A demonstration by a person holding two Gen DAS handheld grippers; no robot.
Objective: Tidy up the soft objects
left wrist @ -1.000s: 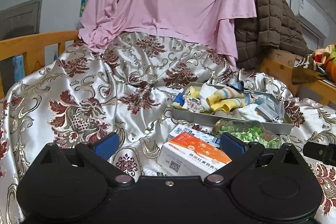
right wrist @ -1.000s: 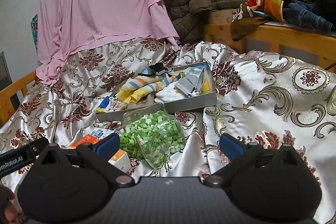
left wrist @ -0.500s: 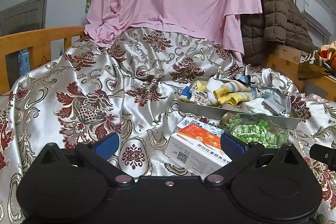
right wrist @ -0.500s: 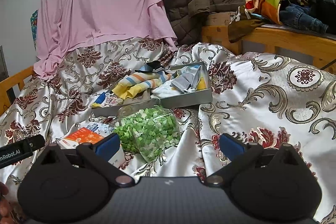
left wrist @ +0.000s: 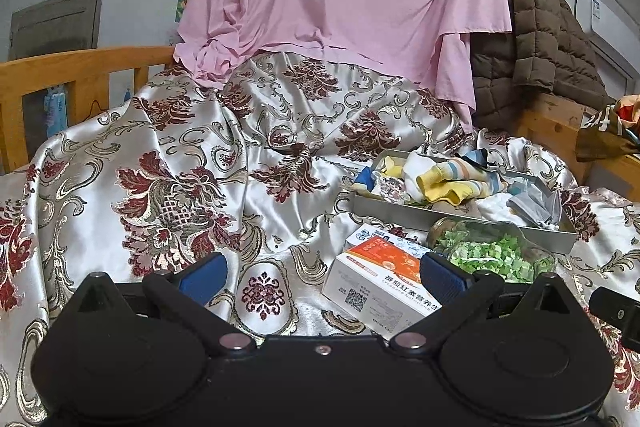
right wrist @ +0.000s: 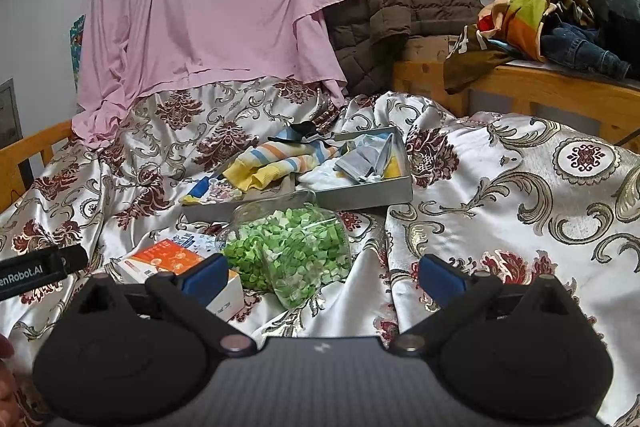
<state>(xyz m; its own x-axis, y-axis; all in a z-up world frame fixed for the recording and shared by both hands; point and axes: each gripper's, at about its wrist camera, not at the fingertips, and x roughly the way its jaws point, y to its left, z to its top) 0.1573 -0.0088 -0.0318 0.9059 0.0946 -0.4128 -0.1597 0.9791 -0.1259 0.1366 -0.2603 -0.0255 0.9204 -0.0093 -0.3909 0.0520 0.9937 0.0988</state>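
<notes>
Both grippers, left (left wrist: 322, 273) and right (right wrist: 322, 273), have drawn back from the tray (right wrist: 372, 193) of socks, fingers wide and empty; nothing grasped yet.

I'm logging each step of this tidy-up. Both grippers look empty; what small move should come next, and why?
Probably ease the right gripper forward toward the bag of green pieces. Both grippers are open and empty, and the bag lies on the bedspread just ahead, outside the metal tray that holds the striped cloth.

Orange box (left wrist: 380, 277) beside green-filled jar (right wrist: 292, 251) — bedspread (left wrist: 180, 163).
</notes>
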